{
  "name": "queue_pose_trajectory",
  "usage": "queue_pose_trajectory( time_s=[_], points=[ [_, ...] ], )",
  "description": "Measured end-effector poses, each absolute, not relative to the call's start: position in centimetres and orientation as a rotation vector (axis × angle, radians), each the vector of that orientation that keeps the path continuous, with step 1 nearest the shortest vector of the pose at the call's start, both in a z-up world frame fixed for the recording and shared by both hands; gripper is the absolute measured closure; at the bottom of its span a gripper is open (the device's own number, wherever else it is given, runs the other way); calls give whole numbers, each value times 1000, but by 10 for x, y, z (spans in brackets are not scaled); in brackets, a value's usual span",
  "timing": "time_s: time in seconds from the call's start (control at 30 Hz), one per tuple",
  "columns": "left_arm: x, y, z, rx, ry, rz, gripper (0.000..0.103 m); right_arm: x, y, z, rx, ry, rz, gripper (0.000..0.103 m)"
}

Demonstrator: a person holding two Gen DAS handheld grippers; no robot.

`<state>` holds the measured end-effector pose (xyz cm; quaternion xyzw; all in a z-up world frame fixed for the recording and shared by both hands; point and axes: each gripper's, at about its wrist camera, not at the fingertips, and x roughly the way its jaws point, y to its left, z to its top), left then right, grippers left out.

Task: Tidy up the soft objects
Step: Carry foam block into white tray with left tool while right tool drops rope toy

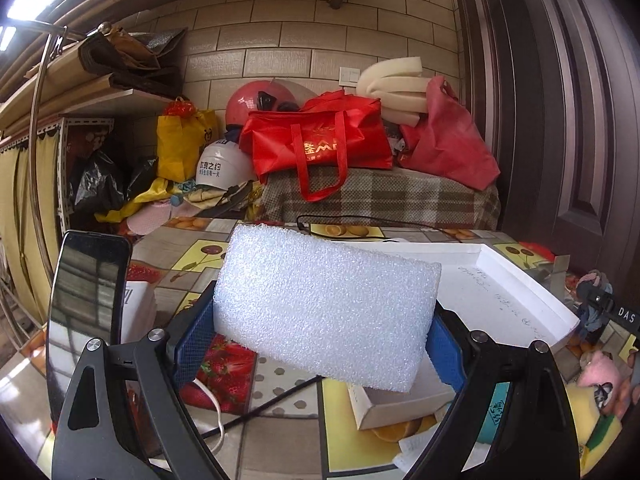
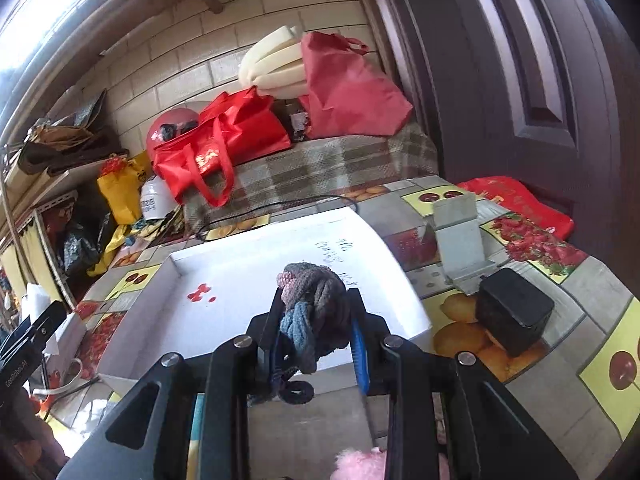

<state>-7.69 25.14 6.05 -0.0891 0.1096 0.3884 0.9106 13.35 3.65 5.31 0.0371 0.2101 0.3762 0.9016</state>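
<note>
My left gripper (image 1: 320, 332) is shut on a white foam block (image 1: 324, 300) and holds it tilted above the table, left of the white tray (image 1: 516, 280). My right gripper (image 2: 316, 320) is shut on a knitted cloth bundle (image 2: 312, 300) in grey, blue and pink, held over the near edge of the same white tray (image 2: 240, 264). The right gripper with the bundle shows at the far right of the left wrist view (image 1: 596, 300). A pink plush toy (image 1: 600, 376) lies at the table's right edge, and also shows below the right gripper (image 2: 360, 464).
A phone (image 1: 84, 304) stands at the left. A small cardboard box (image 1: 400, 400) and a black cable (image 1: 272, 404) lie under the foam. A black box (image 2: 516, 312) and a grey stand (image 2: 460, 240) sit right of the tray. Red bags (image 1: 320, 140) and foam strips (image 1: 392, 84) are piled behind.
</note>
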Motion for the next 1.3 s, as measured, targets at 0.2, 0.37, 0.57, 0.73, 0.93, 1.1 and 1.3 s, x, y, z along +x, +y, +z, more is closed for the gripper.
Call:
queue_pose_trajectory(
  time_s=[0.2, 0.37, 0.57, 0.73, 0.93, 1.1, 1.3],
  points=[
    [-39, 255, 60, -144, 278, 763, 11, 163, 25, 52, 132, 474, 683, 74],
    [-15, 256, 60, -124, 310, 732, 11, 139, 70, 59, -48, 391, 798, 74],
    [-6, 264, 58, -148, 345, 726, 11, 142, 110, 55, -163, 412, 822, 74],
    [0, 265, 57, -143, 367, 724, 11, 146, 113, 53, -175, 431, 808, 69],
    [1, 259, 58, -113, 363, 738, 0, 141, 114, 54, -201, 407, 785, 15],
    [1, 262, 57, -125, 365, 736, 0, 135, 119, 54, -235, 376, 772, 0],
    [-3, 262, 58, -127, 347, 740, 0, 137, 113, 55, -204, 369, 762, 0]
  ],
)
